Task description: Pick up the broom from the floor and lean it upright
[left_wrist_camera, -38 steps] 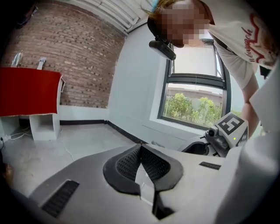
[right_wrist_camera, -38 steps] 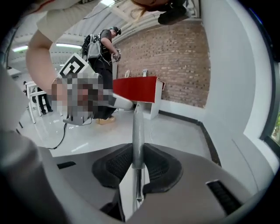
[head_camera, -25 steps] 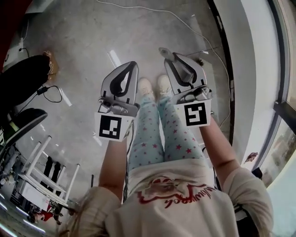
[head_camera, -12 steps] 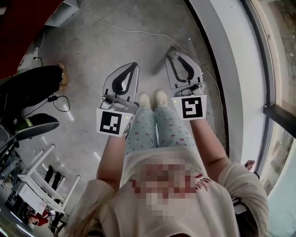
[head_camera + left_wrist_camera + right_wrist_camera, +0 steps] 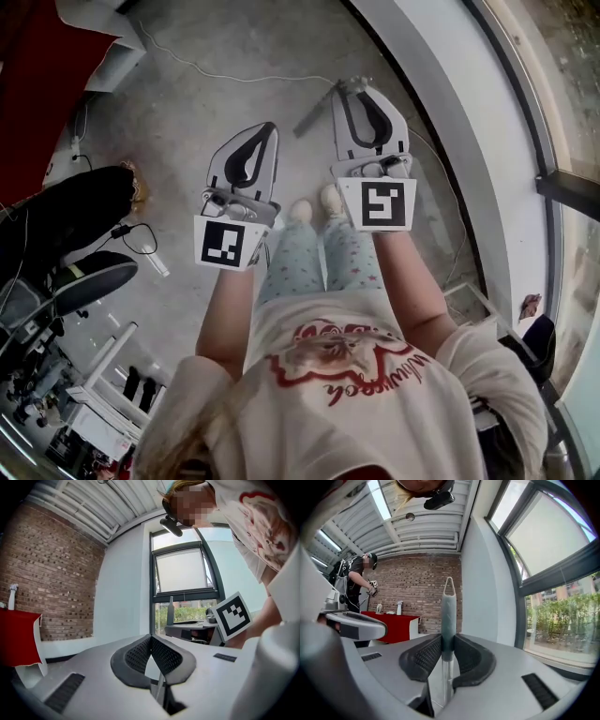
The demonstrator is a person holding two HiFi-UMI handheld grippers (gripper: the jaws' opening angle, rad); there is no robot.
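Observation:
The broom shows only as its grey-green handle, which ends in a hanging loop and stands upright in the right gripper view. My right gripper is shut on it, and a silver shaft runs down below the pads. In the head view the handle's end sticks out to the left of the right gripper; the broom's head is hidden. My left gripper hangs beside it, a little lower in the picture. In the left gripper view its jaws meet at the tips with nothing seen between the pads.
Grey concrete floor with a white cable at the far side. A black chair and a white rack stand at the left, a red cabinet at top left. A white wall and window run along the right. Another person stands by the brick wall.
Both grippers have risen and now point level. The handle stays in the right gripper. The left gripper stays shut.

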